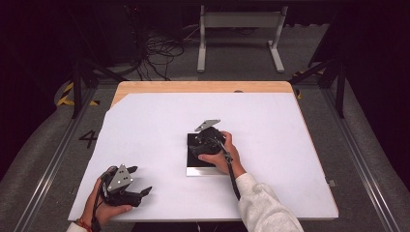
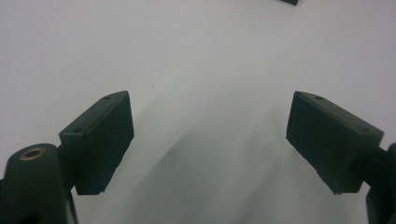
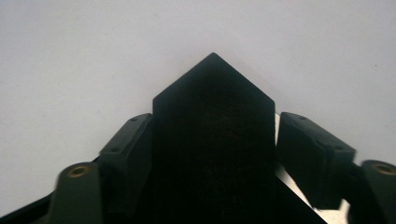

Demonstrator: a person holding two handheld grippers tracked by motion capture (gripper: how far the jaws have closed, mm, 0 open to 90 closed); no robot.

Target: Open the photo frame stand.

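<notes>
A black square slab (image 1: pixel 194 162) with a silvery front edge lies at the middle of the white table. My right gripper (image 1: pixel 207 140) is held over it, pointing down and away. In the right gripper view a black piece with a pointed far end (image 3: pixel 212 116) stands between the jaws of my right gripper (image 3: pixel 212 140). The left pad lies against it, a thin bright gap shows at the right pad, and silvery metal (image 3: pixel 299 191) shows below. My left gripper (image 1: pixel 140 180) rests near the table's front left corner, open, with bare white surface between the jaws of my left gripper (image 2: pixel 210 135).
A white sheet (image 1: pixel 159 121) covers the table, with a wooden strip (image 1: pixel 203 87) at the far edge. A white metal frame (image 1: pixel 239 29) and cables (image 1: pixel 159 48) are on the floor beyond. A dark corner (image 2: pixel 292 2) shows at the top of the left gripper view.
</notes>
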